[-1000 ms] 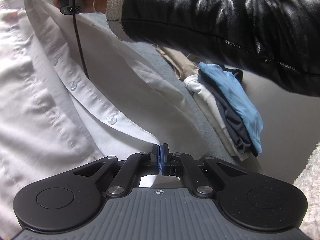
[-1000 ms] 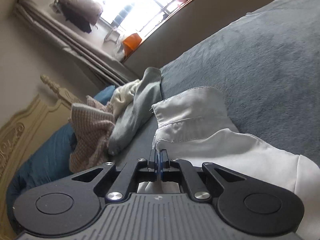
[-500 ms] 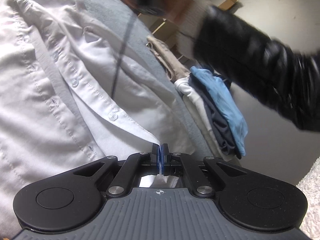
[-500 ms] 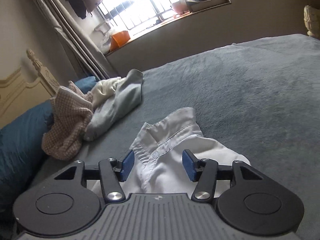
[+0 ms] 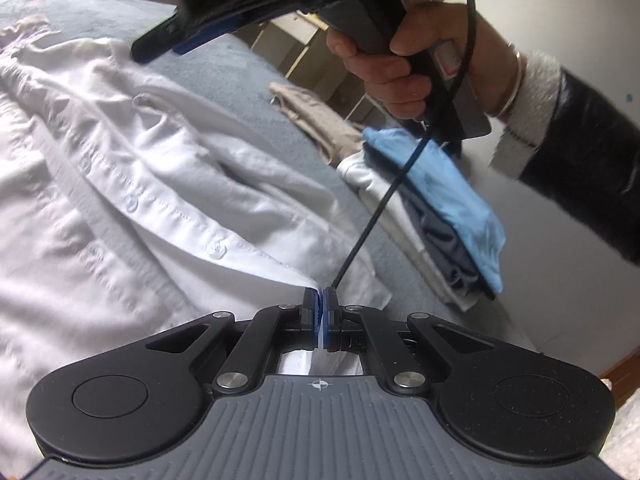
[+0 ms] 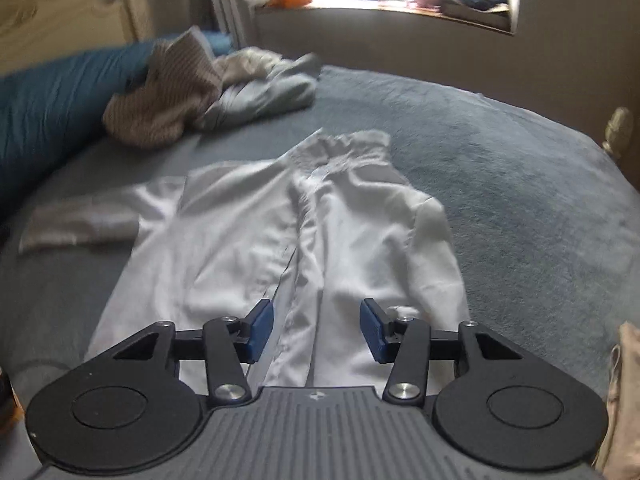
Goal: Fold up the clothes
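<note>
On bed (image 6: 500,184), one white shirt (image 6: 352,232), left tongs (image 5: 320,312) clamping its hem, right tongs (image 6: 317,330) apart.

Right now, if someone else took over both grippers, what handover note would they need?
Left gripper: shut on the bottom front edge of the white shirt.
Right gripper: open, empty, hovering over the shirt's lower front.
Shirt lies spread front-up on the grey bed, collar at the far end, one sleeve out to the side.
Folded stack sits at the bed's edge; an unfolded heap waits near the pillow.
Done: shirt laid out. Left: no fold made yet, then the heap.
</note>
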A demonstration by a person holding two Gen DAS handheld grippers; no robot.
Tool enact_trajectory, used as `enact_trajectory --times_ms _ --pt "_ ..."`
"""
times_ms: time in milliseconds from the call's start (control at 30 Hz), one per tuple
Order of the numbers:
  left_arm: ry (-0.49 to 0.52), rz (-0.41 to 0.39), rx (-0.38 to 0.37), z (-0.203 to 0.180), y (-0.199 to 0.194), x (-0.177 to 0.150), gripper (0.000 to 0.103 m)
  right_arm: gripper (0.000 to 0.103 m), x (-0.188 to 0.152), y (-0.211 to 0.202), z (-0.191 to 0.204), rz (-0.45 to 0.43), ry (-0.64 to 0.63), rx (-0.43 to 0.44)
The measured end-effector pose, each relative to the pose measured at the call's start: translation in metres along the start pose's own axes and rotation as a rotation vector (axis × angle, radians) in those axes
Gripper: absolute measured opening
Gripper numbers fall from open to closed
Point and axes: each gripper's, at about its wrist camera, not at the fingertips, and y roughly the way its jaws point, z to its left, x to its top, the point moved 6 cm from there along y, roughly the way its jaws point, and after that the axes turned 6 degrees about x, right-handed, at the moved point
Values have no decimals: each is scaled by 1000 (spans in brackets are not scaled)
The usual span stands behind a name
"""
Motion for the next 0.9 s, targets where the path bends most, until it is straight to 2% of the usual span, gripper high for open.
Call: enact_trajectory --times_ms 33,100,233,300,400,667,800,867,900 --pt "-1 6 8 0 0 -4 0 38 -4 10 13 33 -57 3" --pt "5 12 26 -2 4 -7 0 36 -11 31 39 86 -174 6" --pt "13 24 46 -4 10 -9 0 35 -35 75 75 180 -410 -35" --pt "15 29 52 -4 12 -9 0 35 -48 96 76 234 -466 -61" --pt "17 36 60 -6 15 -10 0 37 -61 117 63 279 -471 -110" --pt "23 52 60 -10 21 -10 0 35 -54 106 20 187 -196 -56" --pt "30 56 60 -12 23 -9 0 14 -54 97 6 136 -54 0" --pt "31 56 58 -13 24 -8 0 12 -50 90 -4 95 47 44" --pt "30 55 58 -14 24 -7 0 5 -49 89 -9 80 89 58"
